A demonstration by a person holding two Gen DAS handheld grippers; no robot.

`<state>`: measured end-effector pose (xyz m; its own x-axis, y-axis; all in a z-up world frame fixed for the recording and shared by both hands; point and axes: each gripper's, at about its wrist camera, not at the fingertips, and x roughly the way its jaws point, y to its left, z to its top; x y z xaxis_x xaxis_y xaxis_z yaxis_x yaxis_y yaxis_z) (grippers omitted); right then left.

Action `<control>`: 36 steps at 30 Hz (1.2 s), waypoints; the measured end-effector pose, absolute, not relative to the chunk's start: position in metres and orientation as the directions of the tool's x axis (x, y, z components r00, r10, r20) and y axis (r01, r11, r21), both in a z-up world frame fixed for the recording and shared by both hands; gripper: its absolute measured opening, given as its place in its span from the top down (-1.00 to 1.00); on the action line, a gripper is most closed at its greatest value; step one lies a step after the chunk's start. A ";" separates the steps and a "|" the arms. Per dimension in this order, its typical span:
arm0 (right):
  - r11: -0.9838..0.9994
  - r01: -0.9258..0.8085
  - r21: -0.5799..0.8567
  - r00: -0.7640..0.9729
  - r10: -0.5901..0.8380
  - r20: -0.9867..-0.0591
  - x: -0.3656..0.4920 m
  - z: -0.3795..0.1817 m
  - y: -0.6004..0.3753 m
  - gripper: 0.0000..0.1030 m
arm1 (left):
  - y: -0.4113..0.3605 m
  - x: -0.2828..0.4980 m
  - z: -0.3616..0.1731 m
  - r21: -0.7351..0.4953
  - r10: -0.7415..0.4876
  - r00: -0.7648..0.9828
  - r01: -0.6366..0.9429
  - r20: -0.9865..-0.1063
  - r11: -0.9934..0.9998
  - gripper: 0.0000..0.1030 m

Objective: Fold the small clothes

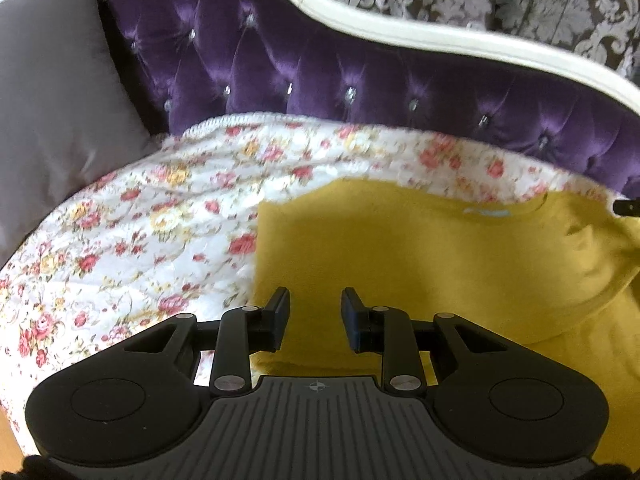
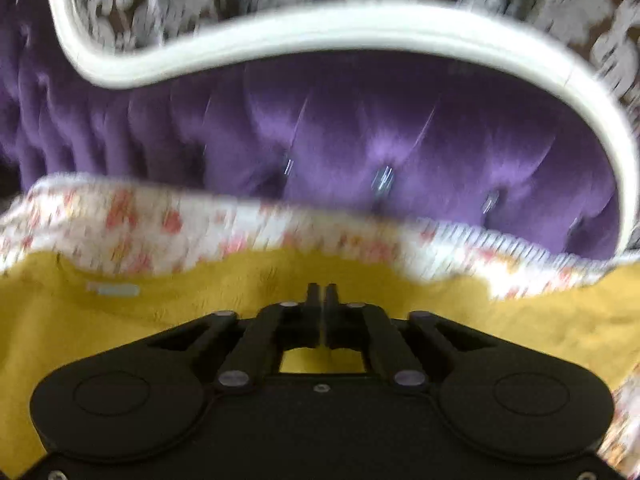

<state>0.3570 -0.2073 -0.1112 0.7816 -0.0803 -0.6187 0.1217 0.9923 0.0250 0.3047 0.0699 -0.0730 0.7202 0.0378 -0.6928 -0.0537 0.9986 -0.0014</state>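
Note:
A mustard-yellow small garment [image 1: 440,256] lies on a floral quilt [image 1: 140,220] that covers a purple sofa seat. Its neck label [image 1: 486,213] faces up near the far edge. My left gripper [image 1: 316,304] is open and empty, low over the garment's left edge. In the right wrist view the garment [image 2: 200,304] fills the foreground, with its label [image 2: 114,290] at the left. My right gripper [image 2: 321,294] has its jaws pressed together over the yellow fabric. The view is blurred and I cannot tell if cloth is pinched between them.
The tufted purple sofa back [image 1: 360,80] with a white frame [image 1: 400,28] rises right behind the quilt. A grey cushion [image 1: 52,100] leans at the left. A black gripper tip [image 1: 626,206] shows at the right edge of the left wrist view.

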 end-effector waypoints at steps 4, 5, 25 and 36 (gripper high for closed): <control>0.982 0.179 0.065 0.766 -0.097 -0.636 0.366 -0.116 -0.228 0.89 | 0.053 0.308 -0.065 -0.006 0.015 0.735 -0.026 -0.678 1.000 0.46; 0.980 0.190 0.062 0.759 -0.106 -0.642 0.366 -0.120 -0.232 0.85 | 0.048 0.309 -0.064 -0.008 0.008 0.733 -0.018 -0.680 1.000 0.46; 0.829 0.522 0.199 0.727 -0.310 -0.613 0.243 -0.137 -0.438 -0.50 | -0.104 0.345 -0.072 -0.047 -0.201 0.684 0.237 -0.701 0.970 0.46; 0.733 0.634 0.246 0.676 -0.372 -0.636 0.252 -0.171 -0.505 -0.50 | -0.154 0.369 -0.103 0.022 -0.167 0.662 0.268 -0.731 0.963 0.42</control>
